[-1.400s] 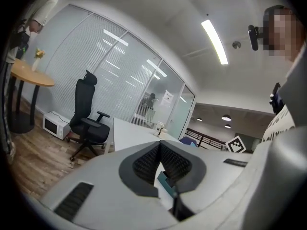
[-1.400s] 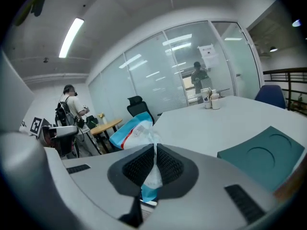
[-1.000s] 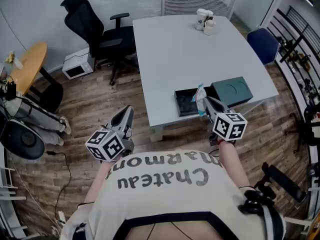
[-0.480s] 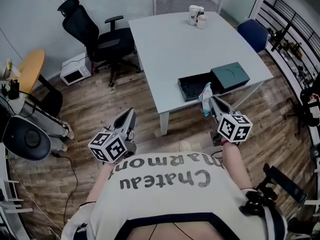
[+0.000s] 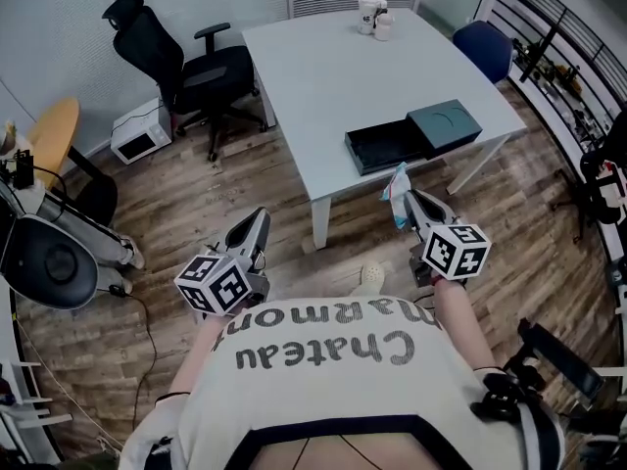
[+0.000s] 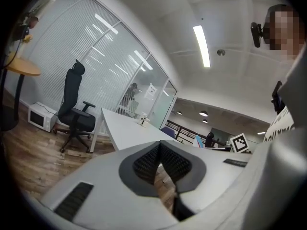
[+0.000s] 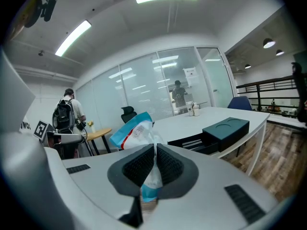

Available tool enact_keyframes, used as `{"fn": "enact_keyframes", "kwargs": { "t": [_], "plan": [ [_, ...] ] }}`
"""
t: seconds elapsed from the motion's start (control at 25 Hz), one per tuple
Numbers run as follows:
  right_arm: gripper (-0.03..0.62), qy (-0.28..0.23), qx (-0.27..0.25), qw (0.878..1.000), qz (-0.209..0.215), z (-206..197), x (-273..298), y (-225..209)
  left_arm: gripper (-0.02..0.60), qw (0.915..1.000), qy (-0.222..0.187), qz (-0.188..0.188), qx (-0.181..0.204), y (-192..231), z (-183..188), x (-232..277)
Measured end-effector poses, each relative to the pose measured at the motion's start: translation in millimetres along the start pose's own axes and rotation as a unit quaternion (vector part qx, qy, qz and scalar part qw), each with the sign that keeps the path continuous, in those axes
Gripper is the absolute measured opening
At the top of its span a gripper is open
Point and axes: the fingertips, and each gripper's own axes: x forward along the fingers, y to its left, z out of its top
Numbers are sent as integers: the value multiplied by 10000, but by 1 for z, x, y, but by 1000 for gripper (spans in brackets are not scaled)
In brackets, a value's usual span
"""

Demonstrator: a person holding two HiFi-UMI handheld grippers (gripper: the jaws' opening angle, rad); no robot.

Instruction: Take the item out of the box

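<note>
1. Both pairs of jaws were closed. The right gripper (image 7: pixel 156 148) (image 5: pixel 404 204) pinched 1 blue-and-white packet (image 7: pixel 132 130) (image 5: pixel 395 185), with its pads pressed on the packet's lower part from both sides.
2. The left gripper (image 6: pixel 160 145) (image 5: pixel 253 226) had its pads pressed together at the tips, with nothing between them.
3. The packet stuck up above the right jaws. It was outside the box (image 5: pixel 378 149), past the table's (image 5: pixel 313 76) near edge and over the wood floor.
4. 1 black box lay open near that edge, with 1 dark lid (image 5: pixel 444 125) just beside it.
5. Counted: 2 grippers, 1 packet, 1 box, 1 lid, 1 table, 2 chairs, namely 1 black chair (image 5: pixel 171 62) and 1 blue chair (image 5: pixel 486 51), and 1 microwave (image 5: pixel 134 131) on the floor. The cups (image 5: pixel 372 15) at the table's far end were too small to count.
</note>
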Motion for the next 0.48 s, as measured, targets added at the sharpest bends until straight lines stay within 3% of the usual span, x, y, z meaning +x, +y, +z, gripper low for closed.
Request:
{"fn": "enact_keyframes", "kwargs": {
  "t": [0.48],
  "plan": [
    [14,174,-17,9998,-28,-16,-11,5,-5,9998,91,19,-152,-3,-15,-9]
  ]
}}
